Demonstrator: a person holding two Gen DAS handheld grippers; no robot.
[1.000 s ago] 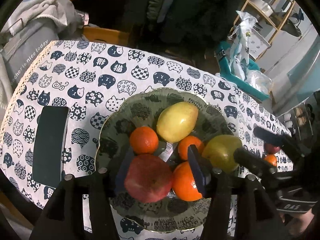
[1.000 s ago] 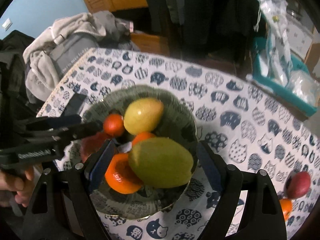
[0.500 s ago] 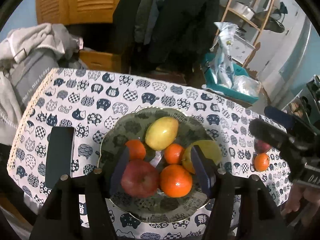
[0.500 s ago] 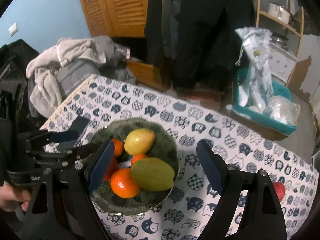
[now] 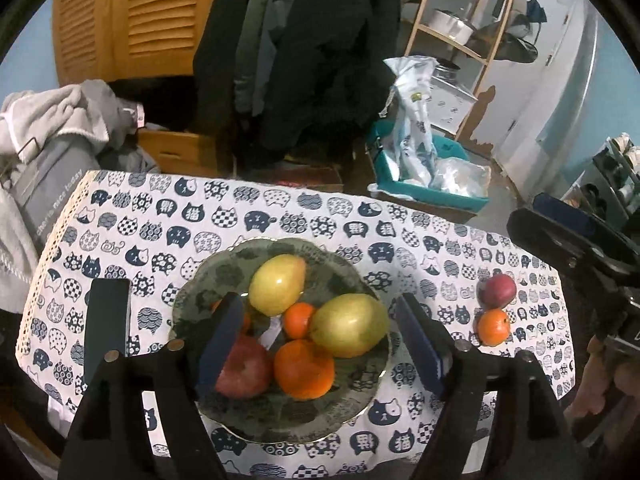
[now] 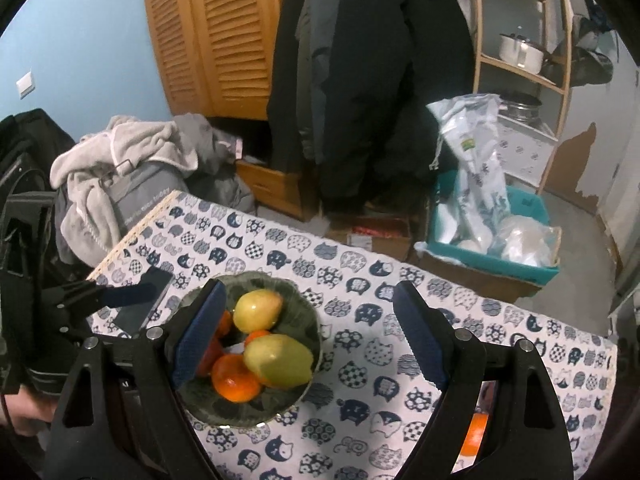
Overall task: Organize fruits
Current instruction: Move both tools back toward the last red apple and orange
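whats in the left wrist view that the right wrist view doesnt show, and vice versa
Only the left wrist view shows the red apple out on the tablecloth, and the red apple in the bowl unobstructed. Only the right wrist view shows the blue wall with a switch. Both show the bowl, two yellow-green pears, the dark phone and both open grippers.

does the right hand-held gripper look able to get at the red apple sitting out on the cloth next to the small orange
Probably yes: the red apple lies in the open beside the small orange, outside the plate, and the right hand-held gripper hangs open nearby with nothing between.
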